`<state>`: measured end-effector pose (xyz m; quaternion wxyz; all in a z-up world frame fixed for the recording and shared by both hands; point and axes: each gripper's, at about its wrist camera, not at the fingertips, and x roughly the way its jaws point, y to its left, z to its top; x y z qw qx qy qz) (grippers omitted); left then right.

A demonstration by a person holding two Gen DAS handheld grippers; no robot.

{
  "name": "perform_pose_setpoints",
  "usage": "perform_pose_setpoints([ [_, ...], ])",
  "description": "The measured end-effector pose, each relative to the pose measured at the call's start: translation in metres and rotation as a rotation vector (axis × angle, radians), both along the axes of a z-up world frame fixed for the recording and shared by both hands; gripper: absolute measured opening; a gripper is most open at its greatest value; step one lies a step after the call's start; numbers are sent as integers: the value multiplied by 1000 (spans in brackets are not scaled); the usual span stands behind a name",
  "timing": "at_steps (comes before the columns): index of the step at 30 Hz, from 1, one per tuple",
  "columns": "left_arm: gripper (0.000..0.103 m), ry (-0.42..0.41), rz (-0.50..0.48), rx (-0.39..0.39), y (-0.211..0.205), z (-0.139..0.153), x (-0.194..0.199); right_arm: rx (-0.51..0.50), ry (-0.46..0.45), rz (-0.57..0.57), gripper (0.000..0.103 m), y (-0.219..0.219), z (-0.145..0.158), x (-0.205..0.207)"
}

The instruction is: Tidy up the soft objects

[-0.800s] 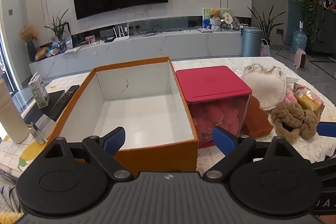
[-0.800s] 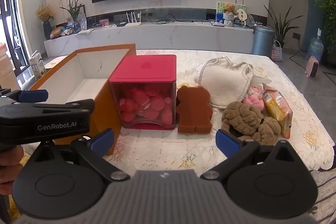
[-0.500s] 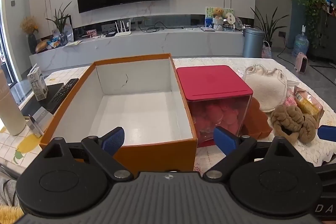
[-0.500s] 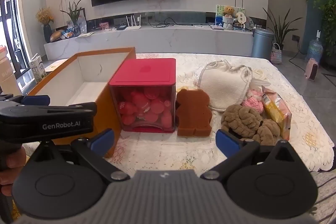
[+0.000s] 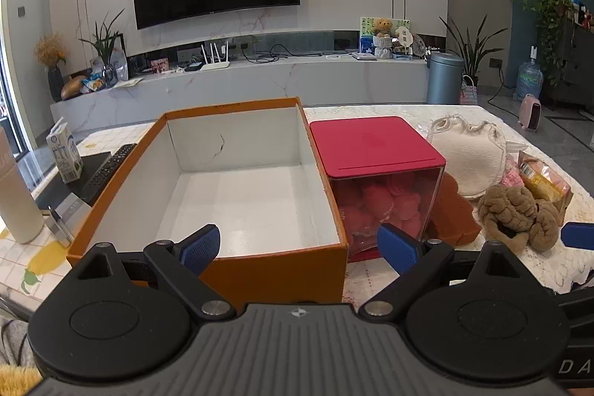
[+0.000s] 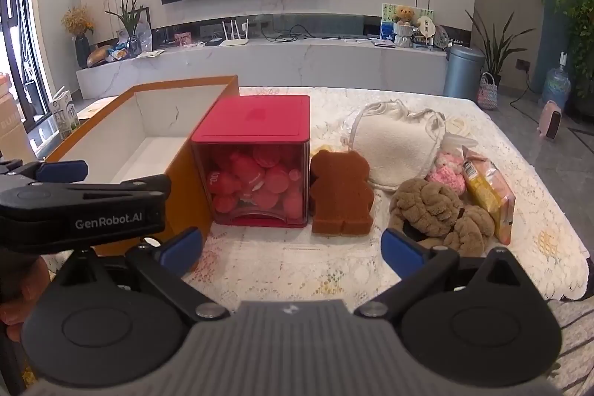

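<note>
An empty orange box with white inside stands on the table, seen also in the right wrist view as the orange box. Beside it is a red-lidded clear container of red soft pieces. To its right lie a brown bear-shaped sponge, a cream fleece pouch, a brown plush toy, a pink fluffy item and a snack packet. My left gripper hovers open before the box's near wall. My right gripper is open over bare tablecloth.
A TV remote, a milk carton and a pale bottle sit left of the box. The lace-covered table edge falls away at right. A TV console and a bin stand behind.
Both grippers have tilted slightly, so the table items sit a little lower in view. Nothing on the table has moved and both jaws stay wide.
</note>
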<state>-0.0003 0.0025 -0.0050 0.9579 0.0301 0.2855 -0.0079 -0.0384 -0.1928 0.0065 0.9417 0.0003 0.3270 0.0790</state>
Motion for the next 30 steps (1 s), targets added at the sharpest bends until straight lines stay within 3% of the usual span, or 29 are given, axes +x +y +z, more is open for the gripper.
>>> perform_pose_setpoints([
  [30, 103, 15, 8, 32, -4, -4, 1, -15, 6, 13, 96, 3, -2, -1],
])
